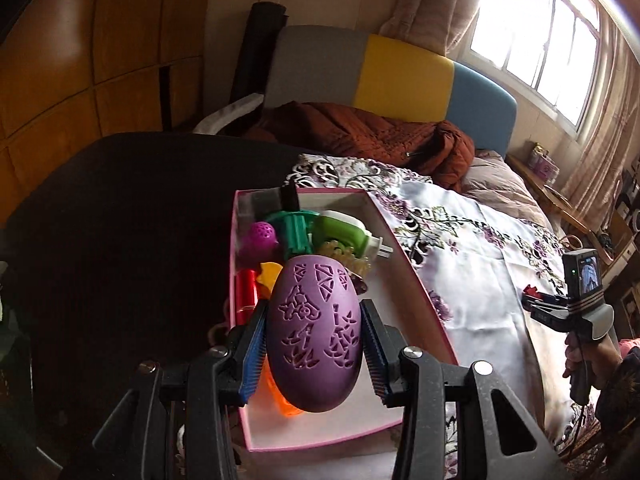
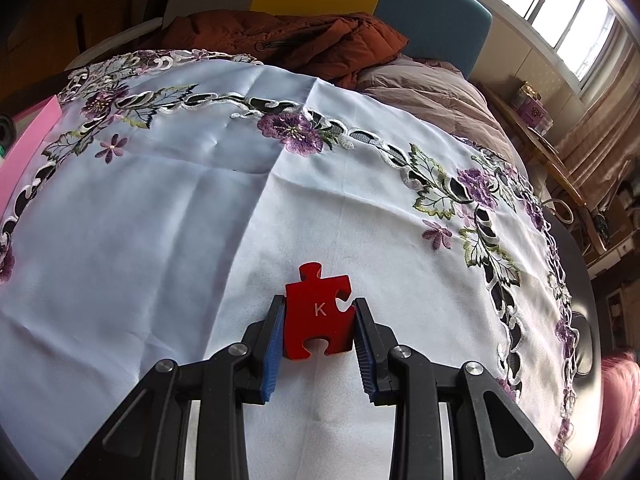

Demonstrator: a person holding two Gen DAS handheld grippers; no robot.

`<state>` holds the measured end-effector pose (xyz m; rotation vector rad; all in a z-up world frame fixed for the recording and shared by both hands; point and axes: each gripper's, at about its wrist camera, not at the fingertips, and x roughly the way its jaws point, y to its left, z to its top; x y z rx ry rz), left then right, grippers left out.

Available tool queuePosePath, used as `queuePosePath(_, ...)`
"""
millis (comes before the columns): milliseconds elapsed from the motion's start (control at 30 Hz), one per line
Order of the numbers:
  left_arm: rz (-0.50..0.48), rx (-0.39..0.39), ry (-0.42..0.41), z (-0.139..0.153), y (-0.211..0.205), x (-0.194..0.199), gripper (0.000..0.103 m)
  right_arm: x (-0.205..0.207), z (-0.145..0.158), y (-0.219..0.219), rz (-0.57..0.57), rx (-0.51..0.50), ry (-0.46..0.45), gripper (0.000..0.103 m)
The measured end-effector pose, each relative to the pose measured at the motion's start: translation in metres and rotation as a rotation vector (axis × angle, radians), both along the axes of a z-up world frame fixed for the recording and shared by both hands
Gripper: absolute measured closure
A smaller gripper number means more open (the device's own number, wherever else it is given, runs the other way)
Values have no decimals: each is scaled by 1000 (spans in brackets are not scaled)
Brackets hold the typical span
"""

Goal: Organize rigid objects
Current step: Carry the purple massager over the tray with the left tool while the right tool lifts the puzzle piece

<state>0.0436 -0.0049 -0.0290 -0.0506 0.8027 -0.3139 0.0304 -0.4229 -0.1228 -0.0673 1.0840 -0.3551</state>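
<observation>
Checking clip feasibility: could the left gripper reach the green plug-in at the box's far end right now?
Probably not: the left gripper is shut on the purple egg, so its jaws are occupied, though nothing covers the green plug-in in the box.

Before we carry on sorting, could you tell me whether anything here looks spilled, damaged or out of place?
Nothing stands out. The purple egg sits in the left hand-held gripper over the pink box, and the red puzzle piece sits in the right hand-held gripper above the embroidered cloth.

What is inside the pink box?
The pink box holds a green plug, teal piece and magenta ball; the purple egg hides other items.
</observation>
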Motion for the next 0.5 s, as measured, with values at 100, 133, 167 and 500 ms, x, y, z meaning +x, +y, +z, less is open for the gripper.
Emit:
queuePosePath(100, 24, 19, -6, 1, 4, -1, 60, 0, 0, 0, 1, -4, 0, 71)
queuePosePath(133, 26, 26, -10, 1, 4, -1, 60, 0, 0, 0, 1, -6, 0, 71)
queuePosePath(167, 25, 30, -10, 1, 3, -1, 60, 0, 0, 0, 1, -8, 0, 71)
queuePosePath(500, -4, 74, 13, -8, -12, 2, 60, 0, 0, 3, 6, -25, 4, 71)
